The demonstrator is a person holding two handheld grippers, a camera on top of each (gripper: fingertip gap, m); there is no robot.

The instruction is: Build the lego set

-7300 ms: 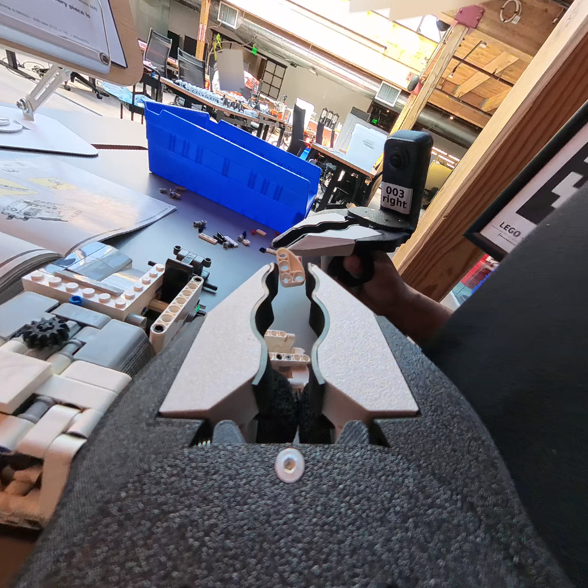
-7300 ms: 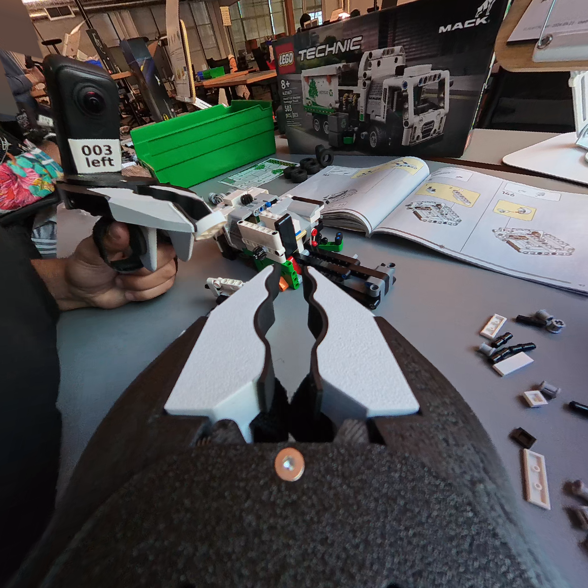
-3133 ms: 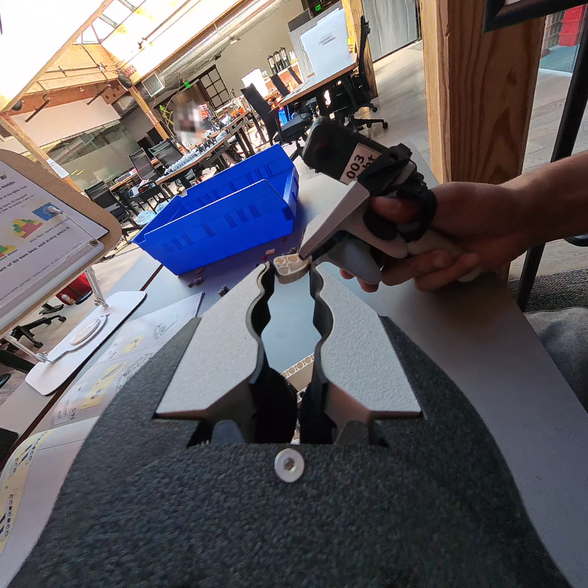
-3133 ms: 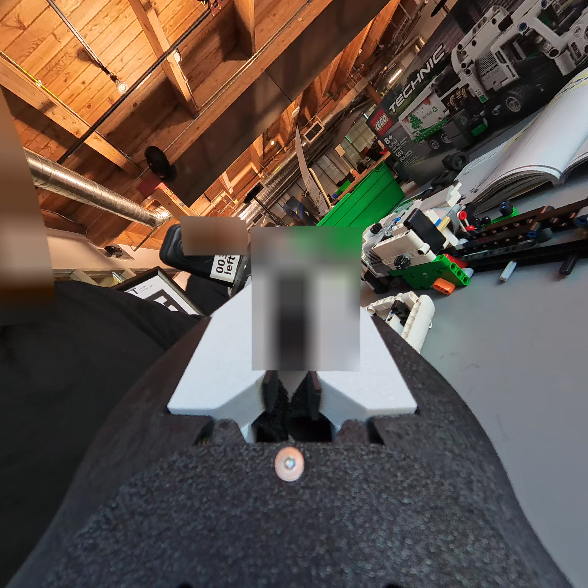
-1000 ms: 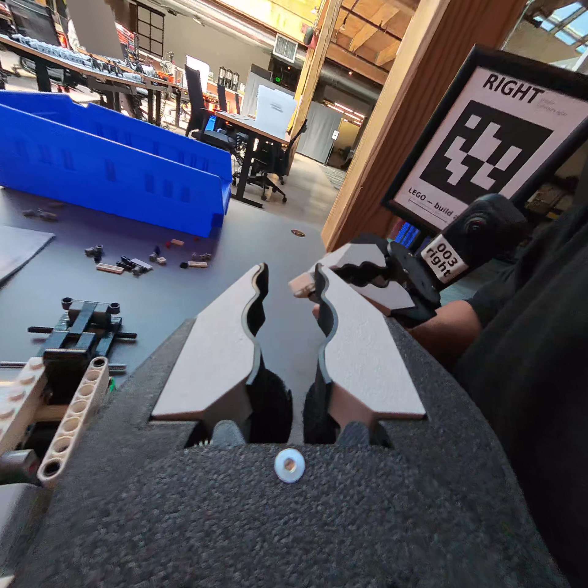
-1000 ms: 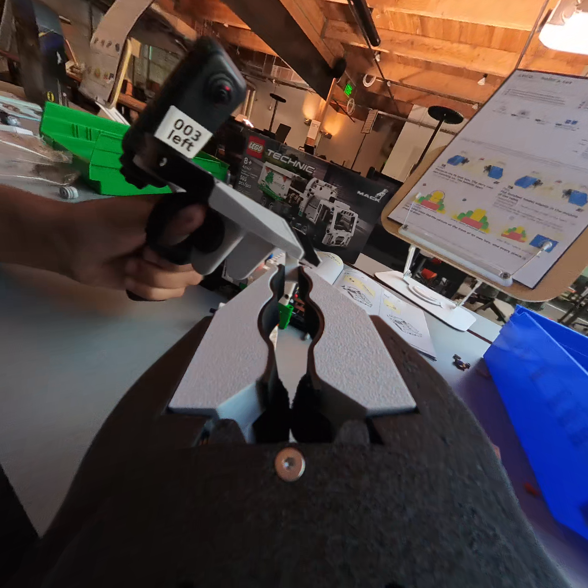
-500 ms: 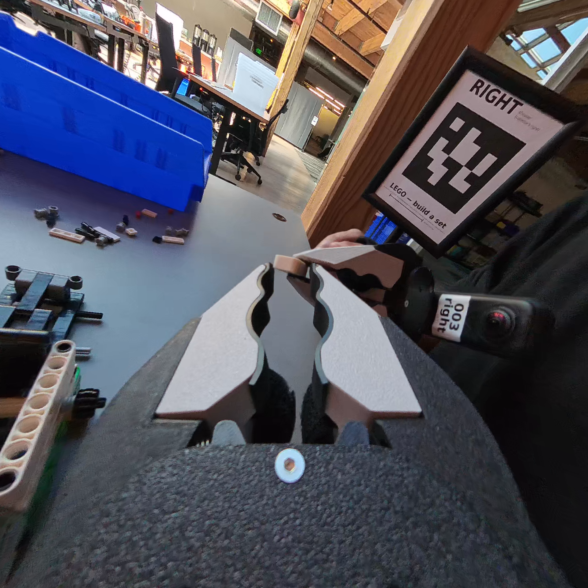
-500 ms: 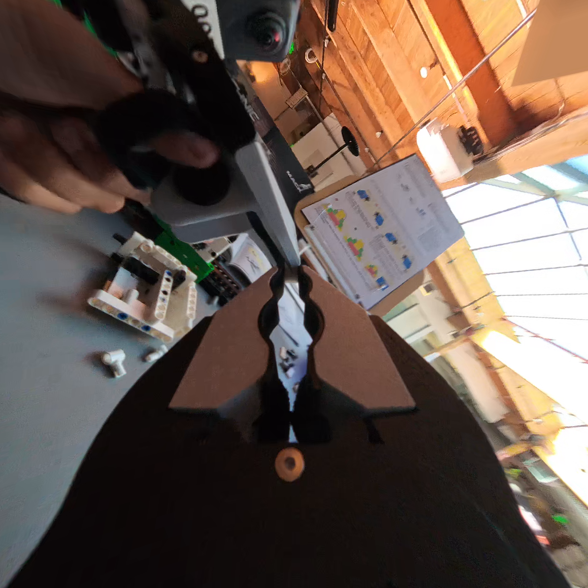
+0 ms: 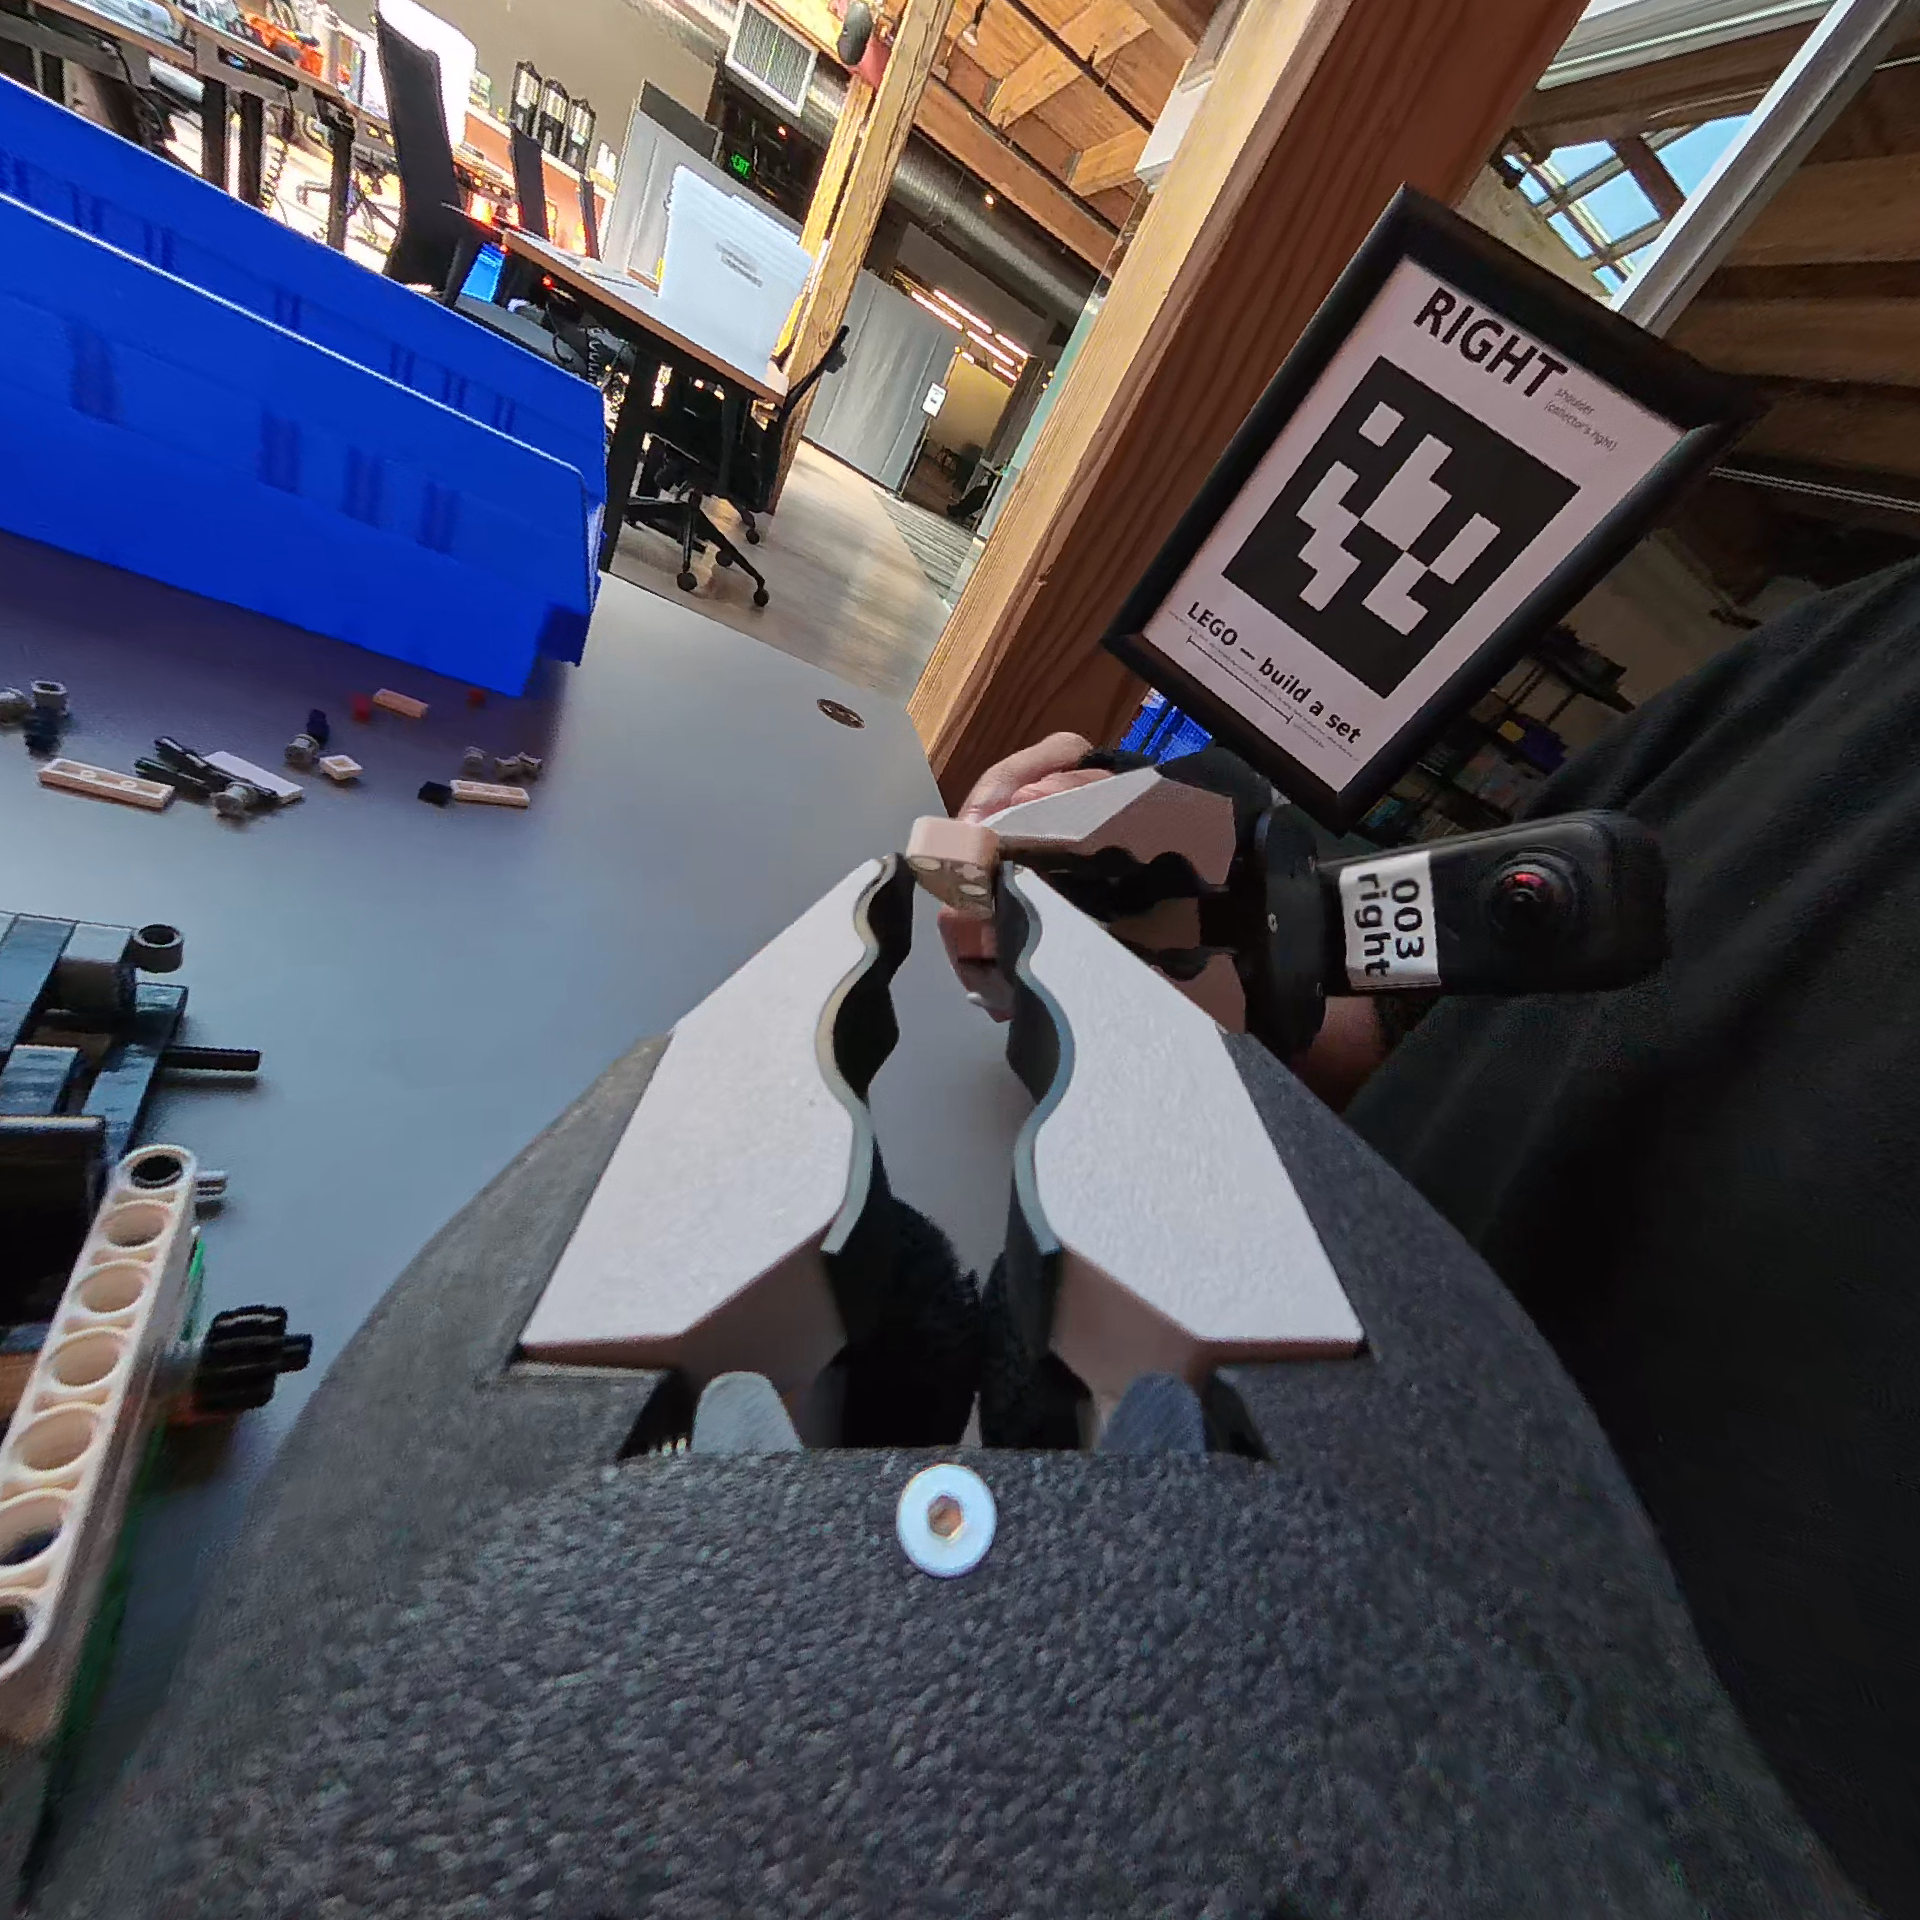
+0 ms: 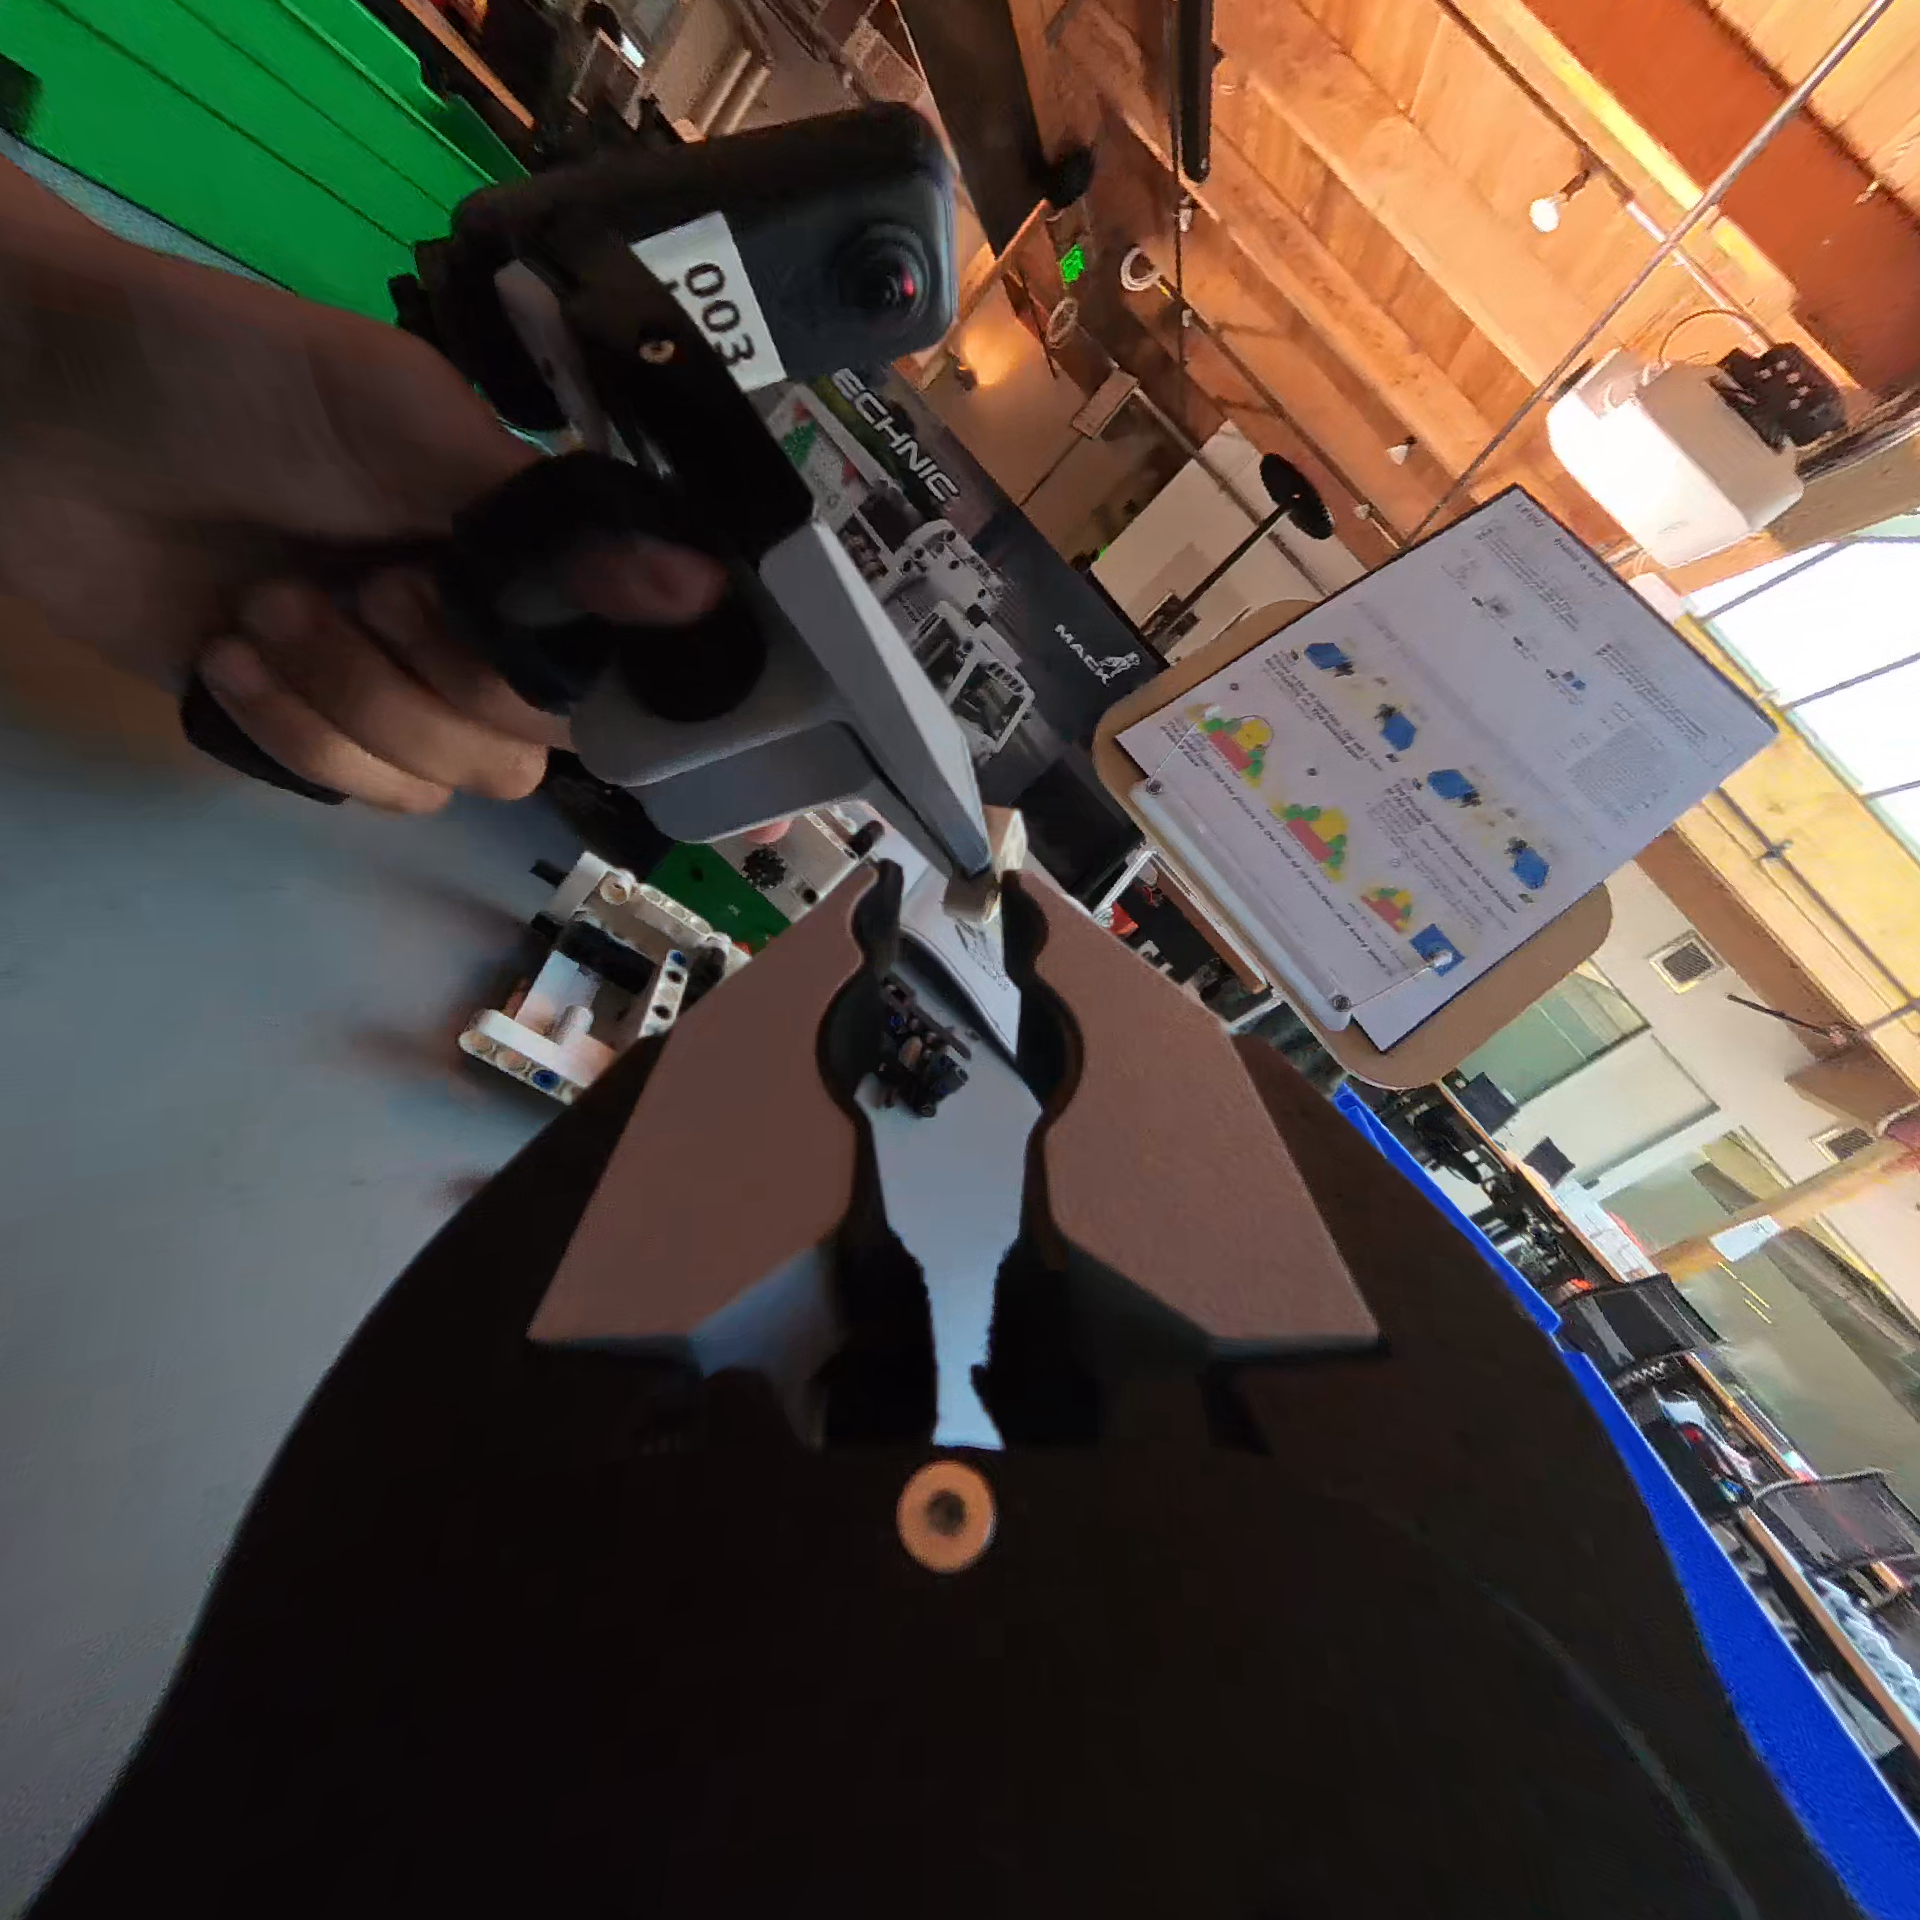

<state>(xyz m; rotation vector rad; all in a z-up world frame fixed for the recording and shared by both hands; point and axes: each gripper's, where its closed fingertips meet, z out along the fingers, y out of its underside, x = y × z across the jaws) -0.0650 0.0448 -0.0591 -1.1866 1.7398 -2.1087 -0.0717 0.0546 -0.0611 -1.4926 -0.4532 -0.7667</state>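
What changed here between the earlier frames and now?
Both grippers lifted away from the truck model and met in the air, and the right gripper rolled onto its side. Its fingers have spread, and the small tan piece it was carrying now sits between the left gripper's fingers, apparently handed over. The loose parts and blue bin are unchanged.

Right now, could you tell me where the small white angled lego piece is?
The white angled piece is off the table, between the fingertips of the left gripper, with the right gripper meeting it from the right.
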